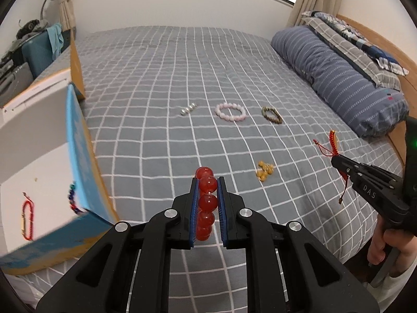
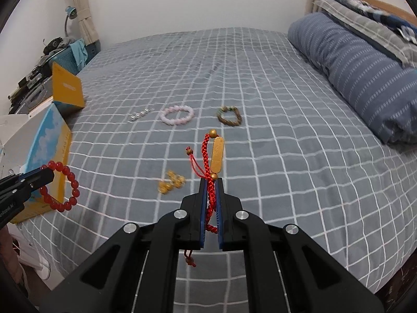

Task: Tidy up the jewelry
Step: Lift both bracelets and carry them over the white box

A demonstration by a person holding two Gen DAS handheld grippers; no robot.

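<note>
My left gripper [image 1: 207,184] is shut on a red bead bracelet [image 1: 206,203], held above the grey checked bed; in the right wrist view that bracelet [image 2: 68,182] hangs from it at the left. My right gripper [image 2: 211,182] is shut on a red cord bracelet with a gold bar [image 2: 217,156], also lifted off the bed; the left wrist view shows it [image 1: 333,143] at the right. On the bedspread lie a pearl piece [image 1: 188,108], a pink bead bracelet [image 1: 231,111], a brown bead bracelet [image 1: 271,114] and yellow beads [image 1: 264,170].
An open blue and yellow box [image 1: 78,156] stands at the bed's left edge, with a red cord bracelet [image 1: 26,219] and a dark bead bracelet [image 1: 73,198] inside. A folded striped duvet [image 1: 338,78] lies along the right side. A person's hand [image 1: 385,247] holds the right gripper's handle.
</note>
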